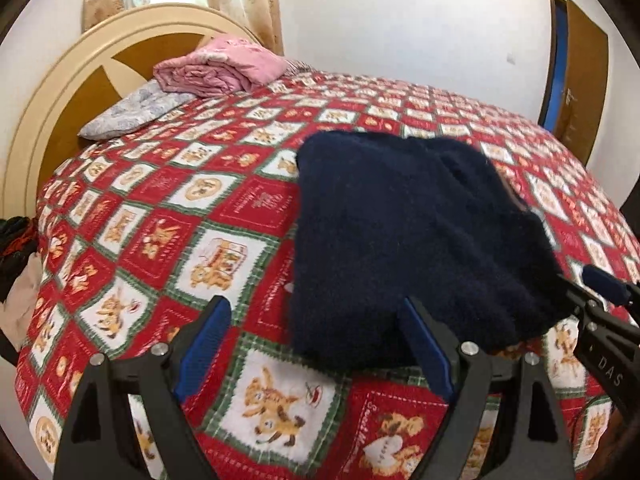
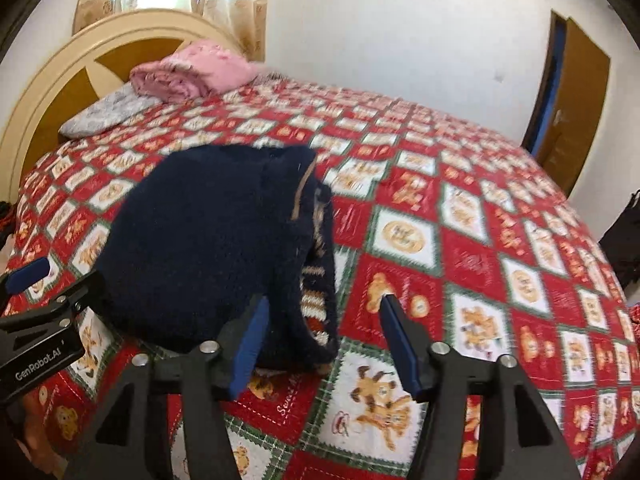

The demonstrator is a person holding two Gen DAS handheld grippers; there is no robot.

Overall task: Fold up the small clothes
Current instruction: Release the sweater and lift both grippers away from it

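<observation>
A dark navy knit sweater [image 1: 408,240] lies folded in a thick bundle on the red patterned bedspread [image 1: 200,216]. My left gripper [image 1: 316,316] is open at the bundle's near left corner, its right finger against the near edge. The sweater shows in the right wrist view [image 2: 208,248] with a striped inner layer at its right side. My right gripper [image 2: 324,312] is open, with the bundle's near right corner between its fingers. Each gripper shows at the edge of the other's view: the right one [image 1: 600,304] and the left one [image 2: 44,292].
A folded pink blanket [image 1: 224,66] lies on a grey pillow [image 1: 132,112] by the wooden headboard [image 1: 60,88]. A brown door [image 1: 580,76] stands at the far right. Clothes [image 1: 16,264] hang off the bed's left side.
</observation>
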